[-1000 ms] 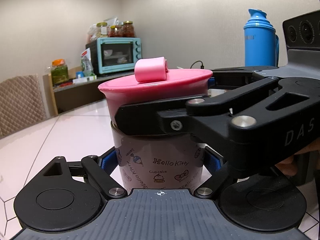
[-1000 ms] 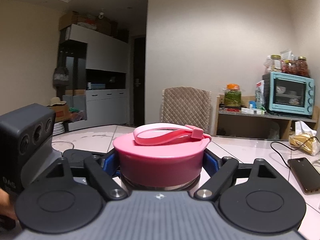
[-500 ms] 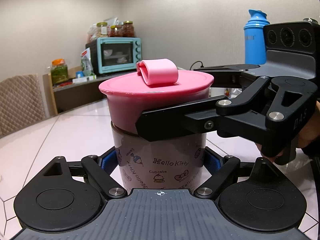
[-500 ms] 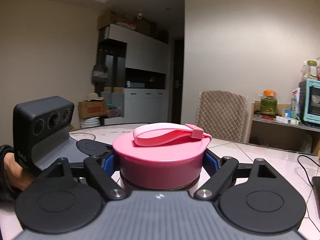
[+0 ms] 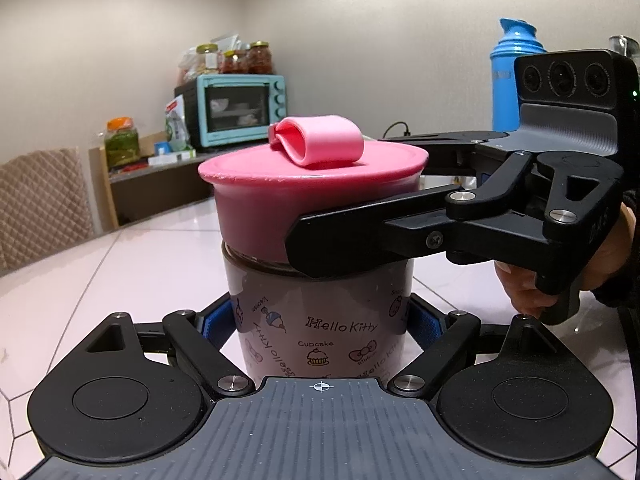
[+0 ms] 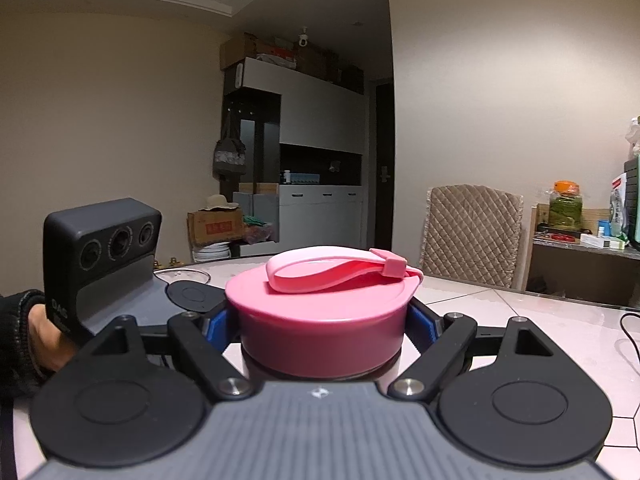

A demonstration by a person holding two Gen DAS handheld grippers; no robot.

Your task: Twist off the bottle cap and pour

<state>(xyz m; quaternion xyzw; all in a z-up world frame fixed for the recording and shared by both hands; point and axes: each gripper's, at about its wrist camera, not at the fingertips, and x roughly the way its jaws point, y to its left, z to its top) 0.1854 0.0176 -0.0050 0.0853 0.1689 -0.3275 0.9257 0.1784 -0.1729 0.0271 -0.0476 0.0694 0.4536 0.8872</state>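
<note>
Unscrewing, by the look of the grip, with no pouring begun. Bracing the Hello Kitty bottle upright on the bench, close in front of both cameras, by pinching its printed wall low down in the left tongs, blue pads pressed to either side. Clamping the wide pink cap from the right with the right tongs, reaching in almost level, pads tight against the cap's skirt just above the bottle's neck. Seated, as far as can be judged: only a narrow dark seam between cap and bottle, no thread showing. Lying looped on top of the cap, the pale pink carry strap, clear of both grips.

Next, most likely: turning the cap about its upright axis with the right tongs while keeping the lower grip from slipping on the smooth wall; regripping if the wrist runs out of travel; lifting straight up only once free. No telling from here what is inside the bottle, nor where to pour: no cup or bowl in either view.

Underneath, a glossy white tiled bench, reflective and probably slippery. Beyond, a lived-in room: at the far left in the right wrist view a tall grey and dark cabinet, to its right a quilted chair back; at the far side in the left wrist view a teal toaster oven topped with jars, far right a blue thermos, and smallest, an orange-lidded jar of greens.
</note>
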